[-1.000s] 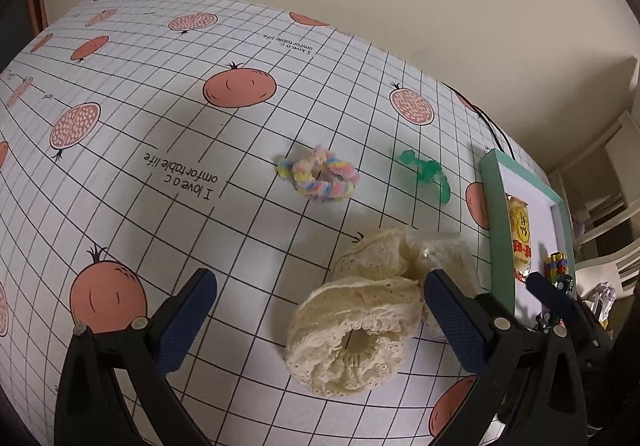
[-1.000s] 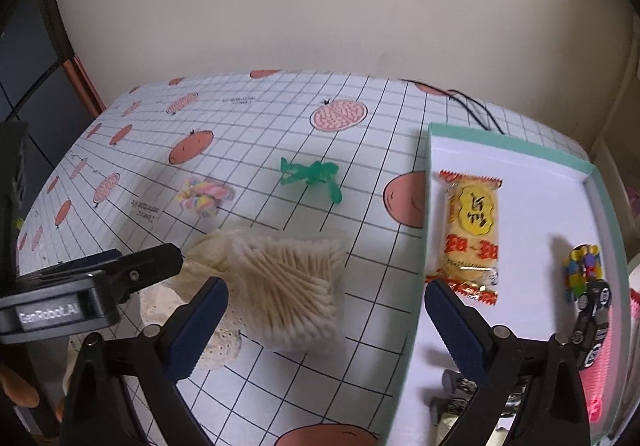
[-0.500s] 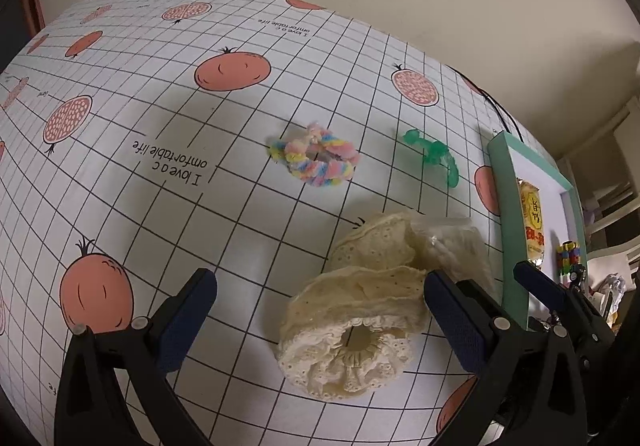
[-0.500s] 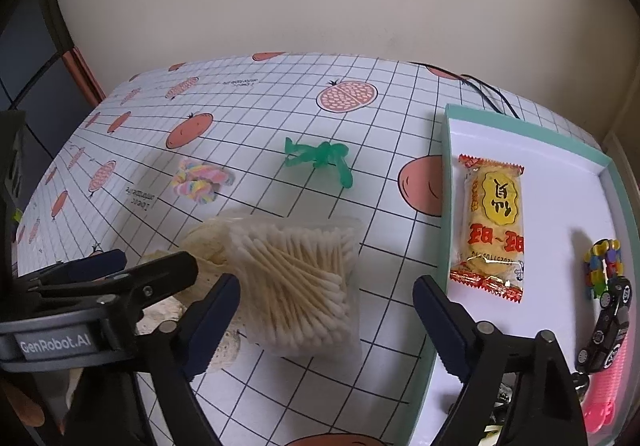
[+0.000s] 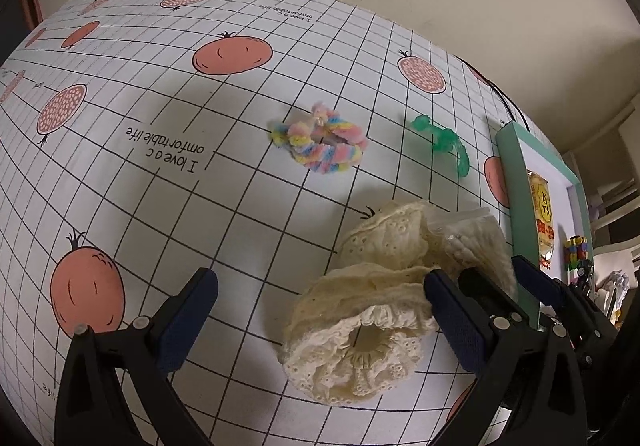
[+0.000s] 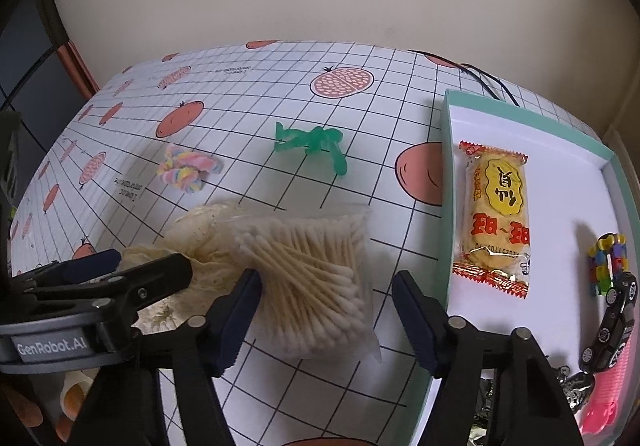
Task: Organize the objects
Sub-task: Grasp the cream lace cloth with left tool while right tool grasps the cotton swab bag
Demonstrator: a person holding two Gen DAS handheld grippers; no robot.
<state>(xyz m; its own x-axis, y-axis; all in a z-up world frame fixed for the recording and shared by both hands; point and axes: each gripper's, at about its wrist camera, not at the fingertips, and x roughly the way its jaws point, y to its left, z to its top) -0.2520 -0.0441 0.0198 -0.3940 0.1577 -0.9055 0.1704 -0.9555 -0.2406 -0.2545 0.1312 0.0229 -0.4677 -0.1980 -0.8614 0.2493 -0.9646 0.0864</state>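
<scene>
A clear bag of cotton swabs [image 6: 316, 278] lies on the checked tablecloth, leaning on a cream lace scrunchie [image 6: 200, 238]. My right gripper [image 6: 326, 320] is open and straddles the bag's near end, its left pad against the bag's edge. My left gripper [image 5: 320, 322] is open and wide, just above a cream lace scrunchie [image 5: 360, 334], which sits towards its right finger. A second lace piece [image 5: 388, 242] lies behind it, with the swab bag [image 5: 476, 246] against it. A rainbow scrunchie [image 5: 320, 145] and a green plastic toy [image 5: 444, 141] lie farther off.
A teal-rimmed white tray [image 6: 446, 185] at the right holds a yellow snack packet [image 6: 496, 213], a colourful block toy [image 6: 608, 262], a black toy car [image 6: 616, 322] and a pink comb [image 6: 604, 398]. A black cable [image 6: 480, 77] runs behind the tray. A wall stands behind the table.
My right gripper has moved left and forward over the swab bag, and its fingers have narrowed. My left gripper has come lower and closer to the lace scrunchie, still equally wide.
</scene>
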